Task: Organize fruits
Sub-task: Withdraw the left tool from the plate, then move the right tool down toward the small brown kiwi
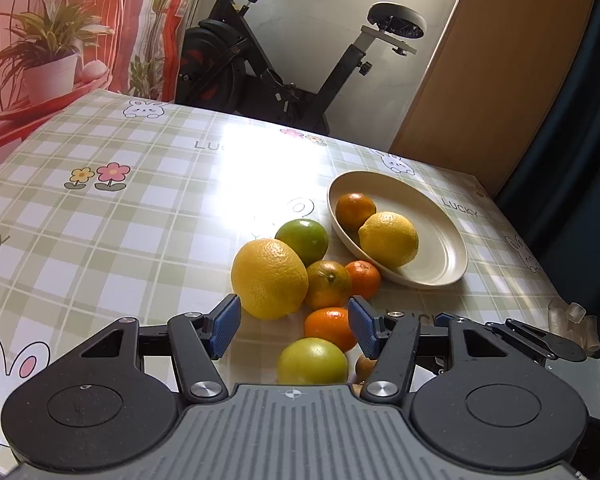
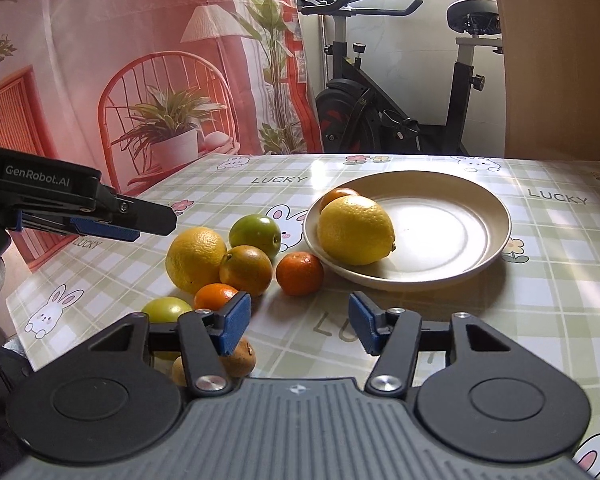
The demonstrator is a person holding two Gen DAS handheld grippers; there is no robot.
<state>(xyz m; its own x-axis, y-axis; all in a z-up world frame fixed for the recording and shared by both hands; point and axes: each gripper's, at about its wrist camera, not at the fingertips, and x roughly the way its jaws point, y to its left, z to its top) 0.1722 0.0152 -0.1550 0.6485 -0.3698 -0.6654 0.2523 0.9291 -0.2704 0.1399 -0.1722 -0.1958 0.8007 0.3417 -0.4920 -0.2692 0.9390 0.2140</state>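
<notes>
- The plate (image 2: 488, 240) on the checked tablecloth (image 2: 540, 300) already holds a lemon (image 2: 354, 230) and an orange (image 2: 338, 195) behind it; the other fruit lies in a cluster just beside the plate's left rim, so the sorting looks part done.
- Both grippers are empty. The left gripper (image 1: 294, 326) stands partly open above the cluster, with a small orange (image 1: 328, 326) and a green fruit (image 1: 312, 362) below its gap, untouched.
- The right gripper (image 2: 300, 326) is also partly open over bare cloth, gripping nothing.
- Next move, I judge: lower one gripper over a single loose fruit, perhaps the tangerine (image 2: 300, 273) nearest the plate, and close gently, since round fruit rolls.
- Hard to make out: two brownish fruits (image 2: 242, 358) sit half hidden behind the right gripper's left finger; their kind is unclear.
</notes>
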